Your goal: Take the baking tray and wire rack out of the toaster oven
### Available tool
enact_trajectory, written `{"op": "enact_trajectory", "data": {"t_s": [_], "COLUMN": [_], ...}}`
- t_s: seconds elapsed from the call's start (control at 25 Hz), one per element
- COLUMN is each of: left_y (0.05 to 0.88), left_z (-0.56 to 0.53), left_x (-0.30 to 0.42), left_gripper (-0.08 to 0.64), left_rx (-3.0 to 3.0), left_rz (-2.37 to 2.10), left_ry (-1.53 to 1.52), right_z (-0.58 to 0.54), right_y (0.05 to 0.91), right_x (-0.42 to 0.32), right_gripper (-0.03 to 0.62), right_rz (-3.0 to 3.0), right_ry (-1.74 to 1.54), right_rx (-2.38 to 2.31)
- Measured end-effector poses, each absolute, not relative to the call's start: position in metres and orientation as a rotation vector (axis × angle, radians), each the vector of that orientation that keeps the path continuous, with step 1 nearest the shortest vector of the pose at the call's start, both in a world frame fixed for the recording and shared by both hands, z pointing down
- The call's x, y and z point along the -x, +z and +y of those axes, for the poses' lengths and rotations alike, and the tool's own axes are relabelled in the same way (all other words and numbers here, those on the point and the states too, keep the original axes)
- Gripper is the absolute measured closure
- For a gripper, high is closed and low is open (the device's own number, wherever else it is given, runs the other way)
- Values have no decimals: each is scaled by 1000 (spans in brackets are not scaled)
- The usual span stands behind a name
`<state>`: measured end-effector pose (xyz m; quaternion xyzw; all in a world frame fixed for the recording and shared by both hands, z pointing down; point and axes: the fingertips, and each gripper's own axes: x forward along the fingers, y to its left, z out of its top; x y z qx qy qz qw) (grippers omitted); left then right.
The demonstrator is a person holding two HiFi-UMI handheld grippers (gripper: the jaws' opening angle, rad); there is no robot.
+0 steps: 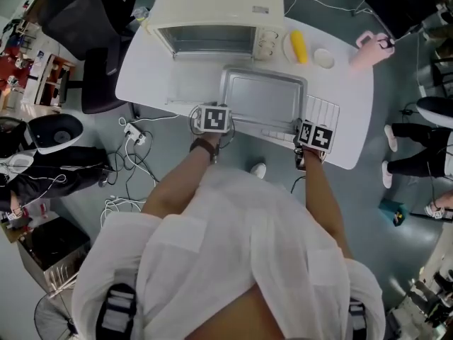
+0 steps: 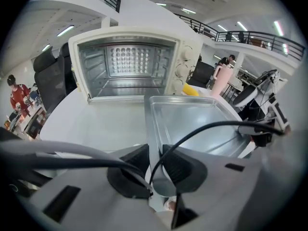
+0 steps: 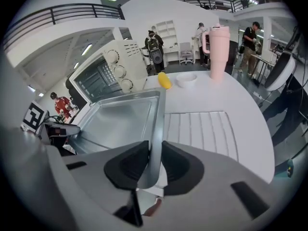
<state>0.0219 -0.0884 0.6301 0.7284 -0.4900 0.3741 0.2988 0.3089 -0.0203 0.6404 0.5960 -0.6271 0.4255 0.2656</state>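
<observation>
- My left hand-held gripper [image 2: 155,170] is clamped on the left rim of the baking tray [image 2: 192,119], and my right hand-held gripper [image 3: 154,165] on its right rim. One grip per side keeps the wide tray level.
- The tray is out of the toaster oven [image 1: 212,13], over the counter [image 1: 148,69] just before the open mouth.
- The wire rack [image 1: 322,112] lies on the counter at the tray's right edge, so I judge only setting the tray down remains.

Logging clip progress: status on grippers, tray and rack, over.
Left gripper, right gripper shut on baking tray rims. Tray out of toaster oven. Wire rack on table beside it; nothing blocking.
</observation>
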Motion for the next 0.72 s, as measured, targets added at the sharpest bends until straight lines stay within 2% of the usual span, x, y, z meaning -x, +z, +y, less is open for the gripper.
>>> {"op": "enact_trajectory", "data": {"t_s": [0.36, 0.72], "left_y": [639, 653], "left_z": [-62, -50], "left_x": [-118, -171], "left_gripper": [480, 480], "left_rx": [-2004, -2025], "left_rz": [-1182, -1103], "left_ry": [996, 1042], "right_z": [26, 54], "right_y": [648, 668], "right_x": [-396, -444], "right_gripper": [506, 505], "right_rz": [-1618, -1551], "right_ry": [1184, 1250], "right_rx": [-1710, -1748]}}
